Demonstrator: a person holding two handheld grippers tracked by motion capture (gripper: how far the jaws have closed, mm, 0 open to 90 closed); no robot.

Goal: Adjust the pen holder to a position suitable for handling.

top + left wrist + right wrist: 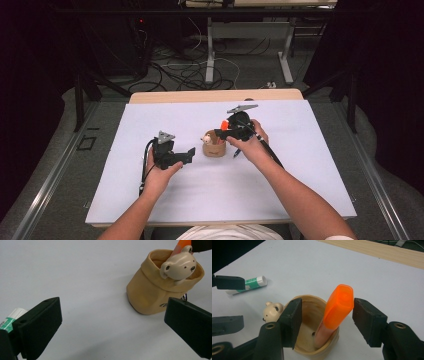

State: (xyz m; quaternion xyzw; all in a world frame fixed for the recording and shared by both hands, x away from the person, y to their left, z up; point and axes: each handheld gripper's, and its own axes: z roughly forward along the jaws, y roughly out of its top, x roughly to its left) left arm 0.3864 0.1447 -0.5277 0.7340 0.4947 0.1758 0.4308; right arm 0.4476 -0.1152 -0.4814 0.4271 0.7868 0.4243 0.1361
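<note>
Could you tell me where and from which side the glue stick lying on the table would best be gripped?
Probably across the middle of its green-and-white barrel. The glue stick lies flat on the white table, so coming from above with the jaws straddling its round sides looks safest. The left gripper is open and nearest, beside the stick; the tan bear cup stands well clear.

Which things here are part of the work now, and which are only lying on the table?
Part of the work:
- orange highlighter, standing in the cup
- tan bear cup
- right hand-held gripper, jaws apart around the highlighter

Lying about:
- glue stick
- dark pen beside the cup
</note>
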